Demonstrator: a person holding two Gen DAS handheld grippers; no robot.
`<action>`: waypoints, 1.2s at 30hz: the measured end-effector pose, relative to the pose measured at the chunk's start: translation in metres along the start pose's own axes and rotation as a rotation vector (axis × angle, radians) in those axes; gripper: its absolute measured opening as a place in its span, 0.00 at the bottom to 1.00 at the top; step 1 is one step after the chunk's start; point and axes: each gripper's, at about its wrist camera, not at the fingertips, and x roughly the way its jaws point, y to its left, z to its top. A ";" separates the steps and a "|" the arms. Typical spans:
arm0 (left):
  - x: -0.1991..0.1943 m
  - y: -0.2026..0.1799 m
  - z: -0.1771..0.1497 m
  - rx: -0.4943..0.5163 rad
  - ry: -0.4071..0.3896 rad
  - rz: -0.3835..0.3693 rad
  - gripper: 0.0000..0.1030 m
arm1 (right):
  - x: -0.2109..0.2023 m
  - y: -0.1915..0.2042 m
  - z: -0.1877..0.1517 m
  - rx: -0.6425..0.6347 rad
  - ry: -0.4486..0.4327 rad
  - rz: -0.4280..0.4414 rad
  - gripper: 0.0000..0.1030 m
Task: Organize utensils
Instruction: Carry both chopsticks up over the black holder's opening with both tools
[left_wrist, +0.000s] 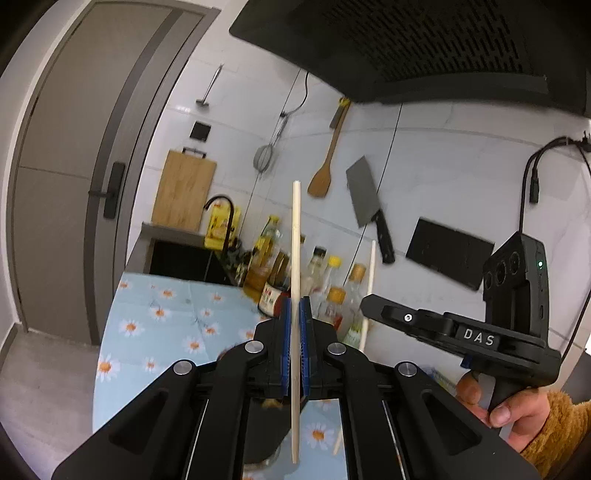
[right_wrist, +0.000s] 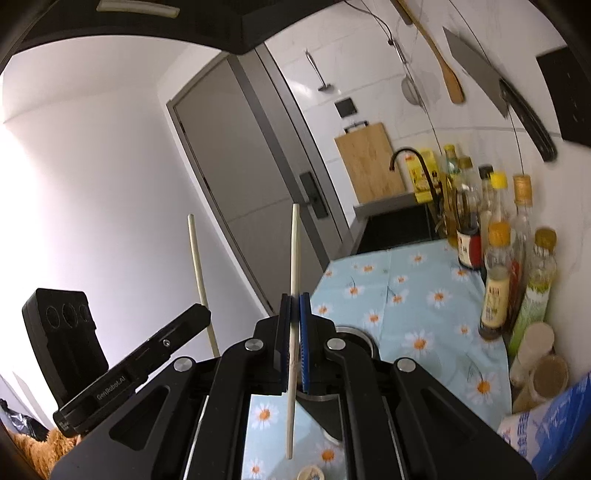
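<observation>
Left wrist view showed my left gripper (left_wrist: 295, 306) clenched on a pale chopstick (left_wrist: 295, 258), the blue pads (left_wrist: 306, 343) pinching it near its middle. Its long axis ran almost straight up and down in that picture, one end poking out below the pads over the daisy-print tablecloth (left_wrist: 159, 325), the other end pointing up toward the tiled wall. Just to the right, my right gripper (left_wrist: 369, 304) came in from the side, held in my right hand (left_wrist: 517, 413), and a second chopstick (left_wrist: 369, 291) stood upright in it, near the first but apart from it.

In the right wrist view, that second chopstick (right_wrist: 293, 295) was gripped between the right gripper's (right_wrist: 294, 308) blue pads, leaning only slightly, upper end toward the grey door (right_wrist: 236, 155). My left gripper (right_wrist: 197, 314) sat to the left with its chopstick (right_wrist: 199, 273) rising from its tip.

Farther off, a row of bottles (left_wrist: 317, 280) lined the wall at the cloth's edge, then a black faucet (left_wrist: 225, 218) and a wooden cutting board (left_wrist: 183, 192). A wooden spatula (left_wrist: 325, 166) and a cleaver (left_wrist: 365, 201) hung on the wall.
</observation>
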 end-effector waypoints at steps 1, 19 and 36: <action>0.002 0.000 0.002 0.005 -0.015 0.003 0.03 | 0.002 0.000 0.003 -0.005 -0.011 -0.005 0.06; 0.040 0.025 0.014 -0.088 -0.132 0.015 0.03 | 0.021 -0.010 0.032 -0.016 -0.165 -0.042 0.06; 0.062 0.036 -0.013 -0.041 -0.137 0.064 0.04 | 0.058 -0.027 0.009 -0.009 -0.101 -0.091 0.06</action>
